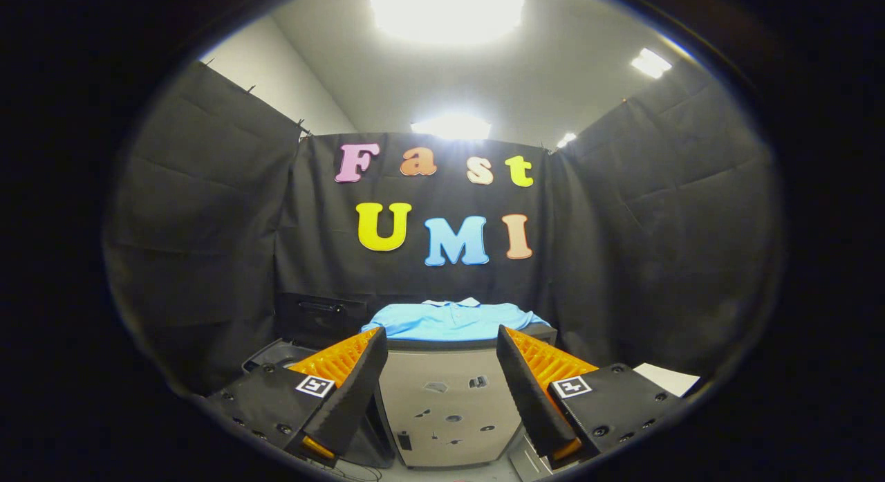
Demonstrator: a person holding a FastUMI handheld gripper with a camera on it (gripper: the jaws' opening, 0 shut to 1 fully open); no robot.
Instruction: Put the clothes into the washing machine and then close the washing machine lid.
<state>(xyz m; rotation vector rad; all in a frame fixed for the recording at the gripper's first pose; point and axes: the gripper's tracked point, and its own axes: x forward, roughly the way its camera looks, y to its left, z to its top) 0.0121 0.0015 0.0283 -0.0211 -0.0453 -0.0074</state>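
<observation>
**Blue shirt lying on top of the washing machine**

The clothes are a single light blue polo shirt, collar toward the far side, spread flat across the top of the washing machine. It covers most of that top, from the left edge across to near the right edge, and its near hem hangs slightly over the front edge. The machine is a pale grey box with a dark band along its upper rim and small marks and openings on its front face. It stands upright against the black cloth wall. Whether its lid is open or closed cannot be told under the shirt.
</observation>
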